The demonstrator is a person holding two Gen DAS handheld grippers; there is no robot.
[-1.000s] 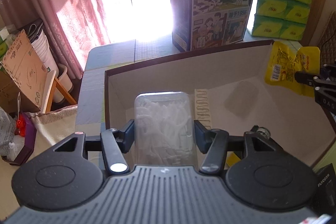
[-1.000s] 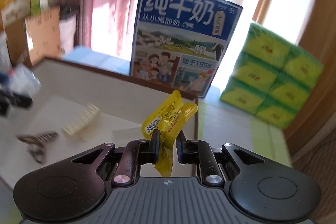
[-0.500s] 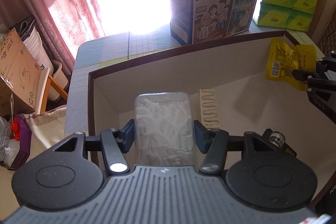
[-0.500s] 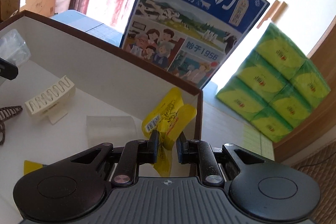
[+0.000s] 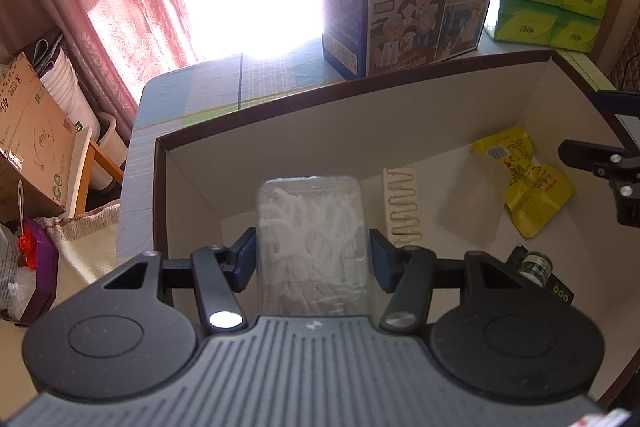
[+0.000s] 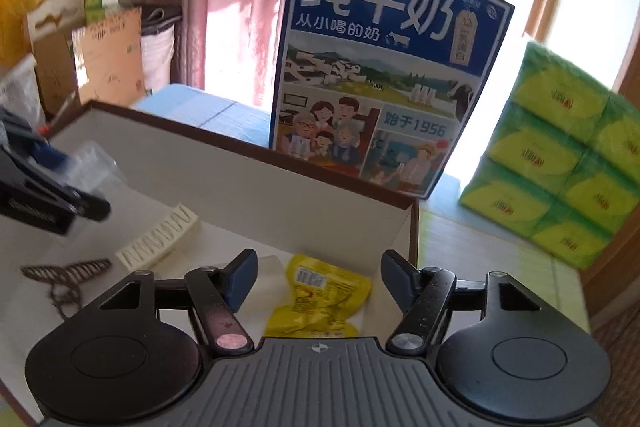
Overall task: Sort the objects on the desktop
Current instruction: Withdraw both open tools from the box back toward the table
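Note:
My left gripper (image 5: 312,259) is shut on a clear plastic box of white floss picks (image 5: 310,227) and holds it over the left part of a brown-rimmed cardboard box (image 5: 280,115). My right gripper (image 6: 314,277) is open and empty above the box's right corner; it also shows in the left wrist view (image 5: 600,163). A yellow snack packet (image 6: 316,301) lies on the box floor under the right gripper, and also shows in the left wrist view (image 5: 524,183). The left gripper with the floss box shows at the left of the right wrist view (image 6: 60,187).
In the box lie a cream comb-like holder (image 5: 400,203), a clear packet (image 5: 472,211), a small bottle (image 5: 536,265) and a brown hair clip (image 6: 68,273). A blue milk carton (image 6: 384,91) and green tissue packs (image 6: 560,155) stand behind the box.
My right gripper has opened and let go of the yellow snack packet, which now lies on the box floor. My left gripper still holds the floss box, slightly lower over the box.

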